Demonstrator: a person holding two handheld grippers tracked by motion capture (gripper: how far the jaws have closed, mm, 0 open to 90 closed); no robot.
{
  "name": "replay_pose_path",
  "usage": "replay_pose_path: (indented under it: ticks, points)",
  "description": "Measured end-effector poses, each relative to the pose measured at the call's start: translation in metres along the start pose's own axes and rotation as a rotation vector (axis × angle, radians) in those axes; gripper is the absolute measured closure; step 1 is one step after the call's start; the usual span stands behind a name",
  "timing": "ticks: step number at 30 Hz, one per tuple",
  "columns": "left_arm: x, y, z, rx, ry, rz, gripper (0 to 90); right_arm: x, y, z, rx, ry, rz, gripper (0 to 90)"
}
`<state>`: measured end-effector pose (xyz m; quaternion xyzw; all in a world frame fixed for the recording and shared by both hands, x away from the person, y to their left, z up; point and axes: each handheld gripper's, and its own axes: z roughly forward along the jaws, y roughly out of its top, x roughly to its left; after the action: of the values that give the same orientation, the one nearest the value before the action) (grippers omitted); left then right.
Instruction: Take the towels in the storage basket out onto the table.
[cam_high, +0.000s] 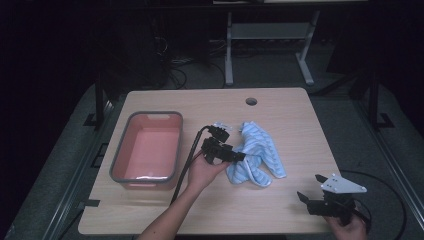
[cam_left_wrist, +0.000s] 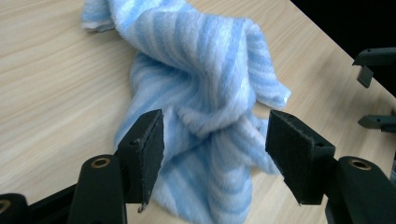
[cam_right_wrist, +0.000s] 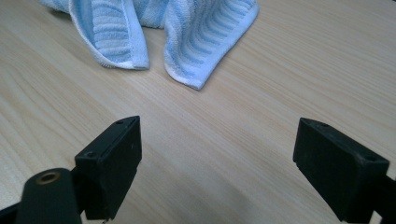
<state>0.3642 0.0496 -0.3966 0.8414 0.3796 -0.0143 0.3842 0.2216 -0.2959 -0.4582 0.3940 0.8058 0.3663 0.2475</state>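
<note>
Two hand-held grippers are at work over the bench (cam_high: 280, 210). High view: the left hand-held gripper (cam_high: 240, 156) sits at the near-left edge of the blue striped towel (cam_high: 260, 152), which lies crumpled at mid-bench with its long axis running from far-left to near-right. The right hand-held gripper (cam_high: 306, 197) waits well apart at the near right corner, so the left is plainly the nearer. A pink tub (cam_high: 146, 149) stands just left of the left hand; bare bench lies beyond and right of the towel.

Left gripper view: jaws spread, straddling a raised fold of the towel (cam_left_wrist: 205, 116); the pads appear clear of the cloth, though contact low down cannot be ruled out.

Right gripper view: jaws wide apart over bare wood, nothing between them, towel (cam_right_wrist: 187, 32) corners lying ahead.
</note>
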Motion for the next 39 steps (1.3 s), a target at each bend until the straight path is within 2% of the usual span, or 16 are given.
replay_pose_path:
  ticks: [11, 17, 30, 39]
  points:
    - [0.002, -0.02, -0.012, -0.019, -0.009, -0.016, 34.7, -0.001, -0.001, 0.001, 0.001, -0.006, -0.004, 14.9]
    - [0.001, -0.03, -0.017, -0.024, -0.007, -0.004, 34.1, -0.001, -0.001, 0.001, 0.008, -0.006, 0.003, 14.9]
    - [-0.001, -0.049, -0.021, -0.017, -0.021, -0.002, 33.0, -0.002, -0.002, 0.001, 0.011, -0.012, -0.003, 14.9]
    - [0.001, -0.063, -0.023, -0.004, -0.03, -0.005, 33.0, -0.007, -0.005, -0.001, 0.007, -0.013, 0.025, 14.9]
